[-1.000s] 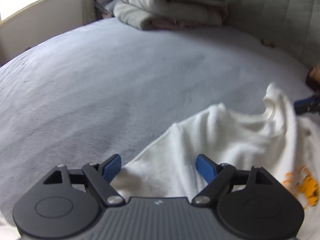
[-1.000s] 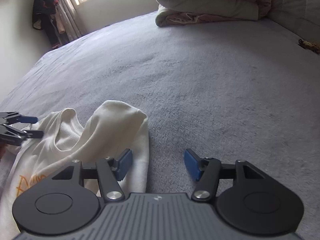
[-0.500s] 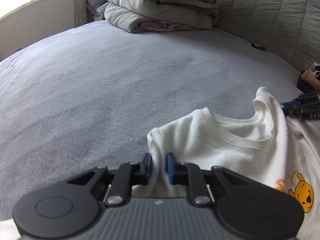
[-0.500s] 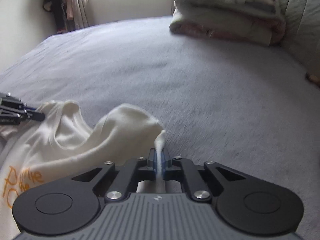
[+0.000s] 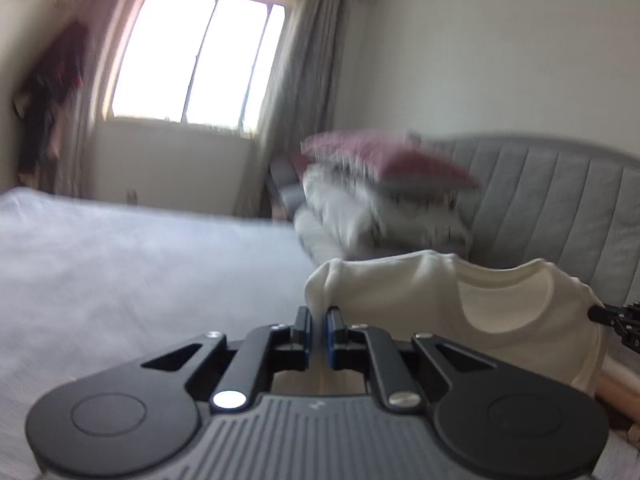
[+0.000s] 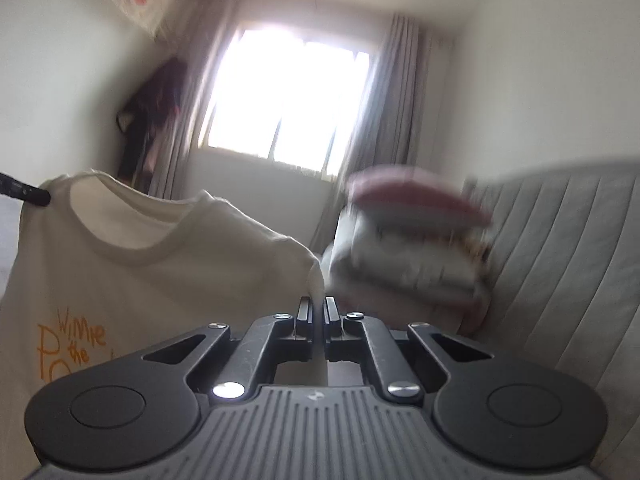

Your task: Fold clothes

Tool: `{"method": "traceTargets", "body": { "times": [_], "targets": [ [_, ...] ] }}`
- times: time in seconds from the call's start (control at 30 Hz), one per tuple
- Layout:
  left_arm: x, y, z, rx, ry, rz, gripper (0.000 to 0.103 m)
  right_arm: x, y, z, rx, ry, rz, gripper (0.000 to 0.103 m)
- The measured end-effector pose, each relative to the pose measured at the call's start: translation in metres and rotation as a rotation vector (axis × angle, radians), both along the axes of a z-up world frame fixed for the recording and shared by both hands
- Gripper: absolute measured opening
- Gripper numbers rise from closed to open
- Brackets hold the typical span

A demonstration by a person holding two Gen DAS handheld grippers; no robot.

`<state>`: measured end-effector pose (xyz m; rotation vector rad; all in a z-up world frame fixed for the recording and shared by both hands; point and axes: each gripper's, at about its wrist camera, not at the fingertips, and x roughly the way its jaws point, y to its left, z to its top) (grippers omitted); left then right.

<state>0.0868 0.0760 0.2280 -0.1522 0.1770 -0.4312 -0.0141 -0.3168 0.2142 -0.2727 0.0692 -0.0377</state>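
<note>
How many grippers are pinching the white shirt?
2. The left gripper pinches one shoulder of the shirt; the right gripper pinches the other.

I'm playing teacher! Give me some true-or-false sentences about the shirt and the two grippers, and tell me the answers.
1. Both grippers pinch the shirt. True: the left gripper and the right gripper are both shut on it.
2. The shirt is black. False: it is cream.
3. The shirt has orange writing. True.
4. The bedding is piled on the floor. False: it sits by the headboard.
</note>
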Motion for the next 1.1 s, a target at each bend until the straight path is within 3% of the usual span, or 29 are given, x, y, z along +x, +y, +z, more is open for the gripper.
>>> {"method": "traceTargets", "body": {
  "times": [0.13, 0.3, 0.47, 0.57, 0.7, 0.87, 0.97, 1.03, 1.07, 1.1],
  "targets": [
    [-0.063, 0.042, 0.066, -0.092, -0.135, 0.026, 0.008, -0.062, 0.029, 0.066, -0.101, -0.168, 0.035, 0.005],
    [-0.132, 0.07, 0.133, -0.129, -0.271, 0.056, 0.008, -0.125, 0.044, 0.133, -0.14, -0.283, 0.106, 0.006],
    [-0.192, 0.083, 0.176, -0.143, -0.387, 0.064, 0.009, -0.166, 0.037, 0.159, -0.133, -0.345, 0.14, 0.006],
    [-0.218, 0.082, 0.187, -0.112, -0.431, 0.077, 0.009, -0.18, 0.031, 0.164, -0.123, -0.36, 0.15, 0.006],
    [-0.221, 0.076, 0.179, -0.066, -0.422, 0.082, 0.009, -0.184, 0.016, 0.162, -0.089, -0.358, 0.137, 0.005],
    [-0.183, 0.071, 0.147, -0.035, -0.284, 0.08, 0.009, -0.156, -0.021, 0.144, 0.021, -0.282, 0.097, 0.005],
    [-0.137, 0.04, 0.104, 0.06, -0.138, 0.065, 0.009, -0.111, -0.025, 0.097, 0.072, -0.073, 0.152, 0.006],
    [-0.102, 0.023, 0.067, 0.099, 0.004, 0.062, 0.009, -0.085, -0.017, 0.055, 0.132, 0.053, 0.209, 0.008],
    [-0.089, 0.022, 0.051, 0.097, 0.045, 0.057, 0.009, -0.075, -0.008, 0.032, 0.149, 0.115, 0.243, 0.016],
    [-0.085, 0.021, 0.04, 0.106, 0.038, 0.06, 0.009, -0.068, 0.005, 0.008, 0.149, 0.176, 0.287, 0.031]
  ]
}}
